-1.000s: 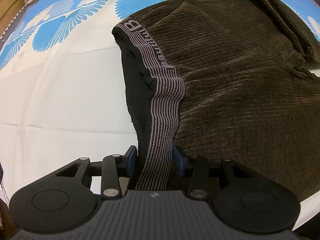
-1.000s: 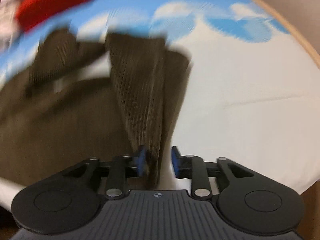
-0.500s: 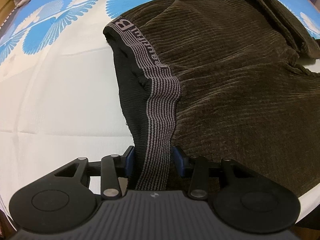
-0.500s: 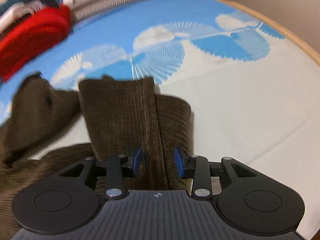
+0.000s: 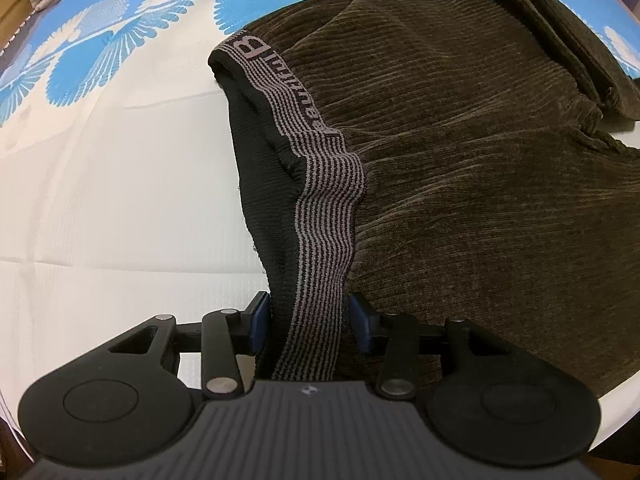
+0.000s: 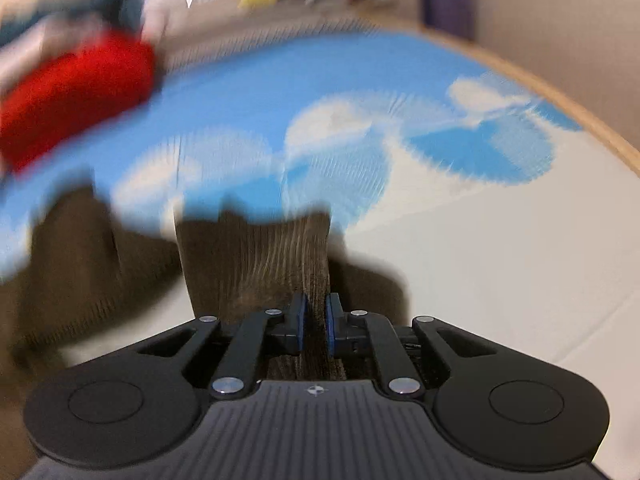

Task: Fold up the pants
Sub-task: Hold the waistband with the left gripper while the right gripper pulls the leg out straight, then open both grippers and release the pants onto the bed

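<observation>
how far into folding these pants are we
Early. Done: the pants lie spread on the sheet, no fold visible. In hand: the left gripper straddles the striped waistband, jaws apart; the right gripper is shut on a leg end. Left: every fold.

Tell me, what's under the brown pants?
The brown pants lie on a sheet, white with blue fan shapes. Where the cloth covers it, nothing underneath can be seen. The left gripper straddles the striped waistband.

Even indoor light; right view motion-blurred.
</observation>
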### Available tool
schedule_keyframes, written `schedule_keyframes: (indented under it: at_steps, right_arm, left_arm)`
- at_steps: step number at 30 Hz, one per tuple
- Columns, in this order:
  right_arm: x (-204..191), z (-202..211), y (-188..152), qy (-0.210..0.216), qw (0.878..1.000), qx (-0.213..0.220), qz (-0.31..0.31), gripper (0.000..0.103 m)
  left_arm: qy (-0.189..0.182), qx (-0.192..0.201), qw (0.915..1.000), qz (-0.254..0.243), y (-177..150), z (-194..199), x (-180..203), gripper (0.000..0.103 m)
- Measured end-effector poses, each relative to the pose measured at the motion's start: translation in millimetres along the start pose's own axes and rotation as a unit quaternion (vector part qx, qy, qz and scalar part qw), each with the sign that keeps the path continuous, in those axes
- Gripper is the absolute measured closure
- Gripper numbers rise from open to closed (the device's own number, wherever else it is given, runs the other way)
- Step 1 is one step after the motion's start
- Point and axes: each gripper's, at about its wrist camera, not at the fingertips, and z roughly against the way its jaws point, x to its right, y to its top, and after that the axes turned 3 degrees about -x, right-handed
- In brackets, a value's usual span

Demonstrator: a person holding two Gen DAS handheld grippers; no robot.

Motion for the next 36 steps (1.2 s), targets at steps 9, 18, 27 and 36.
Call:
schedule_keyframes:
  at_steps: [9,18,27,36]
  right_arm:
    - [157.1,46.1,-45.7,-0.225,0.932,-0.053,-0.279,0.093]
    - [193.0,57.5,-66.9,-0.177,0.937,-0.077,-0.292,0.093]
    - [201.4,65.6,-72.9,-0.244,0.898,-0.116,-0.347,0.088]
    - [174.4,68.7,-53.2,-0.205,0.94,-0.112,-0.249,0.068]
  left_arm:
    - [0.002,-0.003,1.0,0.002,1.3,0.6,2.7,0.054]
    - [0.0,0.006,1.0,0.0,-2.6,1.8,0.7,0.062]
    - [-0.005,0.015,0.9998,-0.011,-13.2,8.5,-5.1,0.067]
    - [-0.013,0.021,0.9996,0.012,-16.1,17.1,-15.6,0.059]
